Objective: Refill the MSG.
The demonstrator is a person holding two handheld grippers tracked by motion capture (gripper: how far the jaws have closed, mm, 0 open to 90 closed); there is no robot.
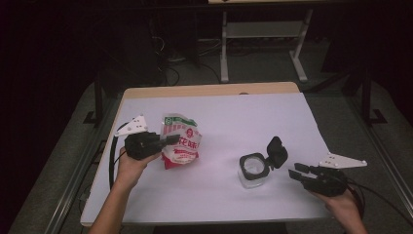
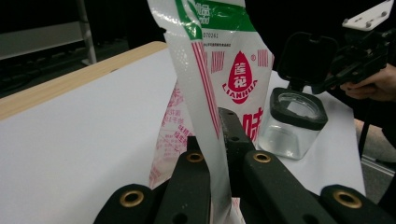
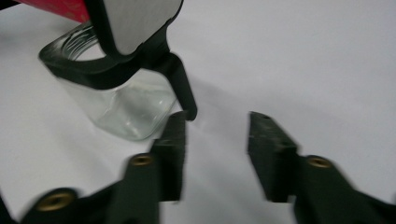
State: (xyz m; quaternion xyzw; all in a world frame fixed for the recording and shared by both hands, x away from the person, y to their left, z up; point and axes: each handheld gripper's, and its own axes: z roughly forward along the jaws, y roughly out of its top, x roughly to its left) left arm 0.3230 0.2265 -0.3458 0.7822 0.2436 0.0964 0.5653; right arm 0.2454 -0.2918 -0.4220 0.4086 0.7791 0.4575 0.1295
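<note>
A white, red and green snack bag (image 1: 180,140) stands upright left of the table's middle. My left gripper (image 1: 171,140) is shut on the bag's edge; in the left gripper view the bag (image 2: 224,74) rises between the jaws of that gripper (image 2: 219,140). A clear square jar (image 1: 253,170) with a black rim and a flipped-up black lid (image 1: 276,152) sits to the right of the middle. My right gripper (image 1: 298,171) is open just right of the jar, with nothing between its fingers. In the right gripper view the jar (image 3: 116,93) lies just beyond the open gripper (image 3: 215,122), its lid hinge near the left fingertip.
The white mat (image 1: 234,117) covers a wooden table (image 1: 209,89). Behind the table stand the legs of another desk (image 1: 224,48) with cables on the floor. A hand holds each gripper near the table's front edge.
</note>
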